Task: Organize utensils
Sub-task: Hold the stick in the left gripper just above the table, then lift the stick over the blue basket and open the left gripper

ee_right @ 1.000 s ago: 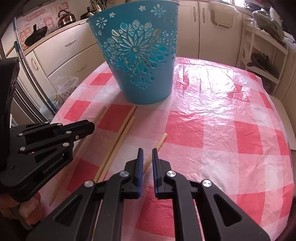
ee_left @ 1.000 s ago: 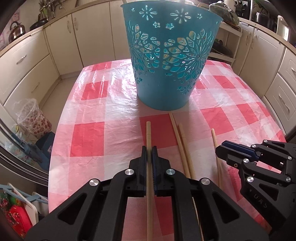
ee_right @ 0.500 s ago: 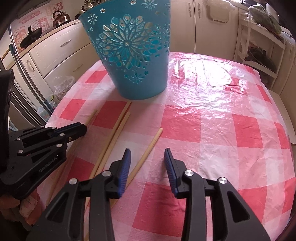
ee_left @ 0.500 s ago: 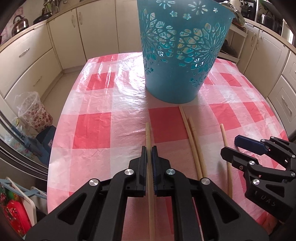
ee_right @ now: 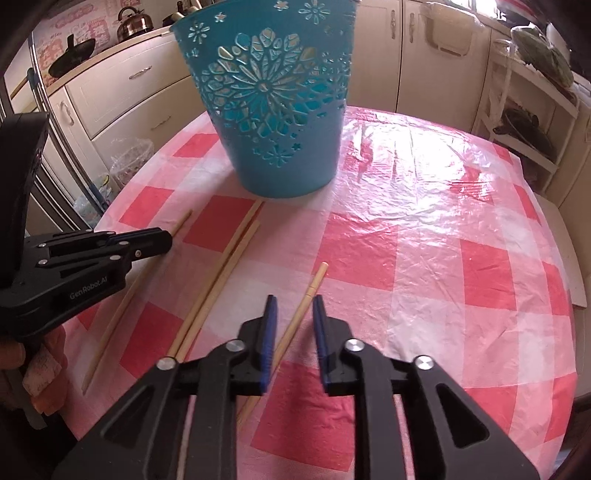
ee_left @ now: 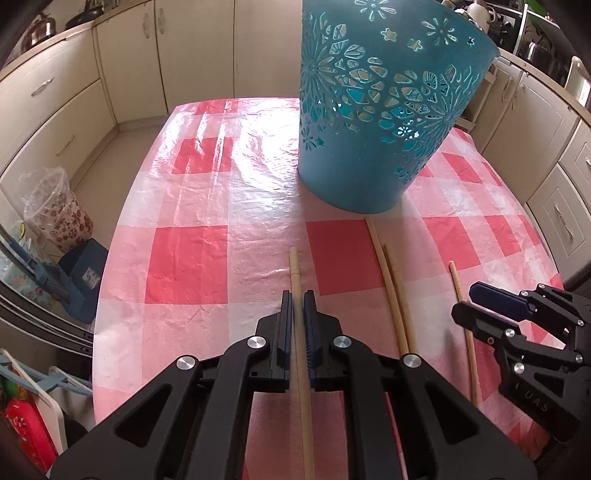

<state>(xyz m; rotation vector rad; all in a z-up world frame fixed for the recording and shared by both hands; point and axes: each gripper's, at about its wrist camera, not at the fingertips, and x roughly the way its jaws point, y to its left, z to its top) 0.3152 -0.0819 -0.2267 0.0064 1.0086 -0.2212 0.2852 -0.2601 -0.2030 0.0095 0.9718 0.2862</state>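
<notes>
Left gripper (ee_left: 294, 295): jaws drawn narrow on a single chopstick (ee_left: 295, 266), which lies between the pads with its tip projecting ahead; its rear length is hidden under the gripper body, and whether it rests on the cloth or is raised cannot be told. Right gripper (ee_right: 293, 301): jaws parted with a clear gap, set either side of the far-right chopstick (ee_right: 310, 291) without touching it; the stick's near end is hidden beneath the gripper frame. Paired chopsticks (ee_right: 229, 258): two, lying side by side and touching, between the two grippers, far ends just short of the basket base, near ends cut off behind the right gripper. Basket (ee_right: 273, 99): teal plastic, pierced floral pattern, upright at mid-table; rim cropped by the frame top in both views, contents not visible. Surface: table (ee_right: 443, 229) under a red-and-white check cloth with a glossy, wrinkled clear cover. Room: cream kitchen cabinets (ee_left: 55, 110) along the walls, a kettle (ee_right: 135, 24) and dark pan on the counter, open shelving (ee_right: 528, 122) to the right, a plastic-wrapped patterned container (ee_left: 55, 214) on the floor to the left. Person's hand at the left gripper only partly visible at the frame edge.
</notes>
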